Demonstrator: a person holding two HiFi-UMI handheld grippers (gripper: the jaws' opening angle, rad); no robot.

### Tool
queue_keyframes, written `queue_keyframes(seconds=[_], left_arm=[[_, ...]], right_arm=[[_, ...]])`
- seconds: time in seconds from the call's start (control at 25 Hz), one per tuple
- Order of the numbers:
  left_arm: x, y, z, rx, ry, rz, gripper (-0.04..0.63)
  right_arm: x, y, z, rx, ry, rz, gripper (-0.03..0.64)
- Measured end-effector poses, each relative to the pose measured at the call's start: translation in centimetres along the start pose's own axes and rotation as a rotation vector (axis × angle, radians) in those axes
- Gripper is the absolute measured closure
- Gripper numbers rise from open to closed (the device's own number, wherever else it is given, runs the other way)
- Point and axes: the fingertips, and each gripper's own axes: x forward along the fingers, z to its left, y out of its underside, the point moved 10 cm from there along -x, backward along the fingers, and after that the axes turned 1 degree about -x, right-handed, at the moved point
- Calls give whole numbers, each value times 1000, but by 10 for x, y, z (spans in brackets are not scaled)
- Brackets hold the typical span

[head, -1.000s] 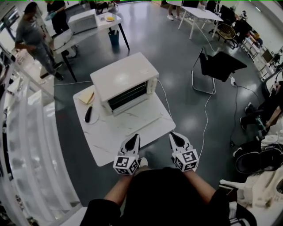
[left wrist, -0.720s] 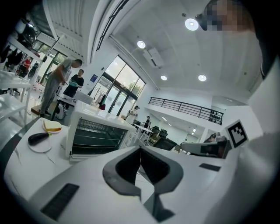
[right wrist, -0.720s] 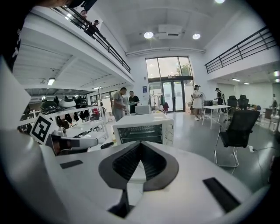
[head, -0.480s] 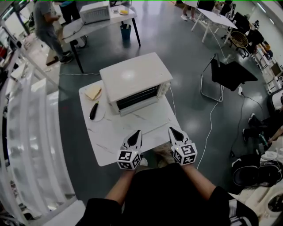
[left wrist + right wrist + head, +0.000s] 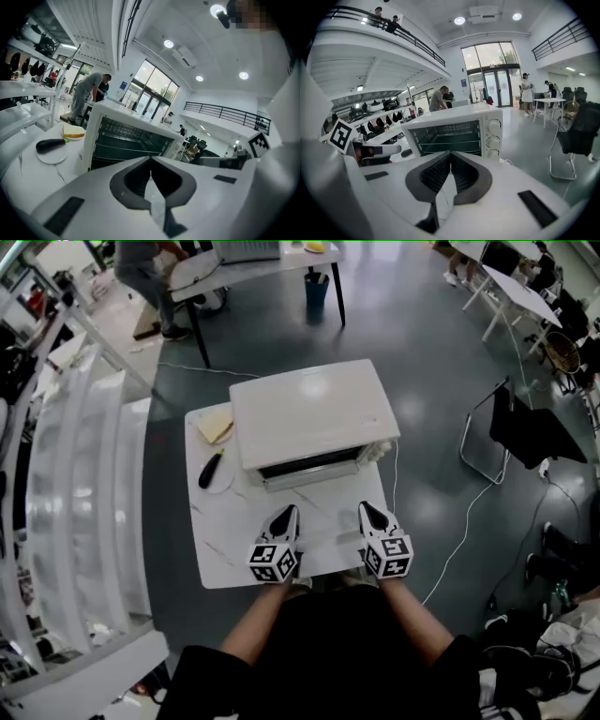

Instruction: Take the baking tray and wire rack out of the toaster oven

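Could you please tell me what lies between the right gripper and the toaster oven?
Nothing but bare white table separates the right gripper from the toaster oven, as the head view shows.

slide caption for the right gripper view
The right gripper, jaws shut and empty, aimed at the white box-shaped toaster oven with a thin metal wire rack visible inside

The oven (image 5: 309,413) stands on the far part of the bench (image 5: 220,554), mid-frame, with its front facing the lower edge. A plate (image 5: 220,482) lies on the bench left of it, with bread (image 5: 216,425) just above. Below the oven, the left gripper (image 5: 288,513) and right gripper (image 5: 367,511) hang side by side over the bench.
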Motion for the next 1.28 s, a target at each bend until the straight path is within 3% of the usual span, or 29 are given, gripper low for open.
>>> queue_keyframes(seconds=[0.28, 0.56, 0.76, 0.92, 1.0, 1.16, 1.28], left_arm=[[47, 10, 30, -164, -73, -22, 575], [87, 23, 60, -334, -116, -121, 574], [123, 38, 78, -579, -141, -167, 541], [134, 46, 91, -775, -157, -235, 464], [144, 49, 97, -822, -157, -269, 445], [157, 53, 106, -914, -178, -355, 426], [163, 55, 112, -942, -198, -377, 426]], right_arm=[[75, 7, -27, 155, -135, 64, 592], [137, 29, -49, 348, -173, 43, 592], [174, 41, -65, 511, -187, 10, 591], [196, 49, -67, 680, -179, 23, 563], [208, 51, -71, 763, -178, 17, 492], [226, 55, -78, 890, -180, -22, 482], [234, 56, -80, 979, -173, -40, 471]])
